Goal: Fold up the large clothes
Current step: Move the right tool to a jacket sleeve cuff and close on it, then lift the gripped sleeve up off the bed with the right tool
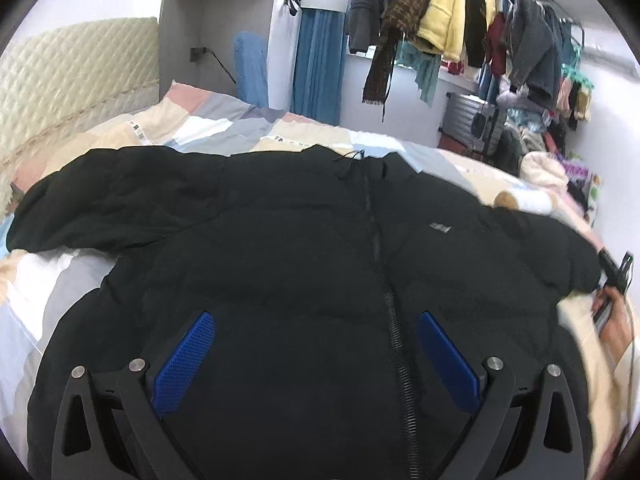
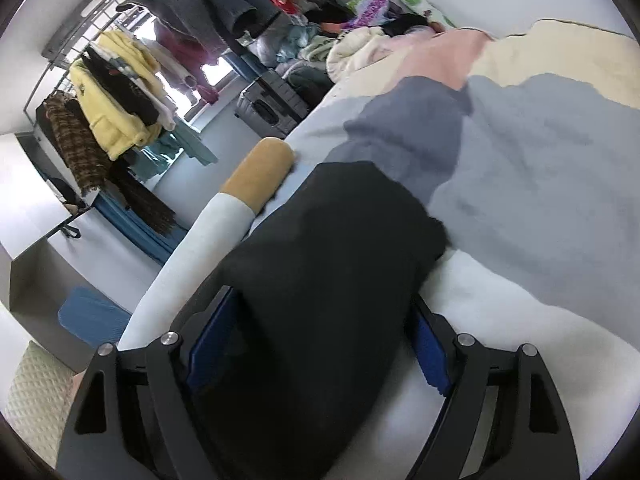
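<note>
The left tool (image 1: 316, 344) stood wide open above the lower front of the black puffer jacket (image 1: 280, 248), its blue pads (image 1: 184, 360) either side of the zipper (image 1: 394, 320), gripping nothing. The jacket lay spread face up on the bed's patchwork quilt (image 1: 60, 280), sleeves out to both sides. The right tool (image 2: 320, 344) had the jacket's sleeve (image 2: 332, 264) between its fairly wide jaws; whether the pads pressed on the sleeve could not be told. Just beside the sleeve lay a cigarette-shaped pillow (image 2: 224, 216)

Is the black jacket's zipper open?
No, the black jacket lies flat on the bed with its zipper closed all the way up.
</note>
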### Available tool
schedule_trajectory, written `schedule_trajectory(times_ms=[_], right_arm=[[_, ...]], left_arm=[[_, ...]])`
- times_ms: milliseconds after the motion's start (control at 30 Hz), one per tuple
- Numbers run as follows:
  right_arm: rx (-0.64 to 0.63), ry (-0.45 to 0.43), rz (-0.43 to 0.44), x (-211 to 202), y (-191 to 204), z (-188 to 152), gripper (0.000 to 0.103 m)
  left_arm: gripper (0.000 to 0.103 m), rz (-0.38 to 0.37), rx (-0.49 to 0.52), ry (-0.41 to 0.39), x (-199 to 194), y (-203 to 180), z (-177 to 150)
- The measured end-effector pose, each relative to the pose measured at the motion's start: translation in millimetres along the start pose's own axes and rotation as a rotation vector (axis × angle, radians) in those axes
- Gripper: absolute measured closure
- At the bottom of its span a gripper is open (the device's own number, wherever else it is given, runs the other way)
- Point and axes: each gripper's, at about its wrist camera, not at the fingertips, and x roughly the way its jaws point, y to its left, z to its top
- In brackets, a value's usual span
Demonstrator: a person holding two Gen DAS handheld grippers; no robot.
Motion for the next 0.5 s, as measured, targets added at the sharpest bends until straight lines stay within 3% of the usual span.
schedule_trajectory(times_ms=[100,300,433,467,500], right_arm=[[0.002,-0.019,0.014,7,0,-2,0.021],[-0.004,-0.022,0.005,8,2,1,0.022],[0.011,-0.054,-0.018,3,3,6,0.023],[0.010,-0.046,-0.013,1,5,7,0.027],[0.005,-0.040,-0.016,1,6,8,0.043]], left_arm=[[0.001,-0.009,-0.017,0.051,10,7,-2],[0.001,0.025,0.003,0.037,-4,15,-2],[0.001,-0.007,-0.021,0.047,-7,20,-5],[0.001,0.000,-0.015,0.042,-8,20,-5],[0.001,0.007,-0.012,0.038,-9,20,-5]])
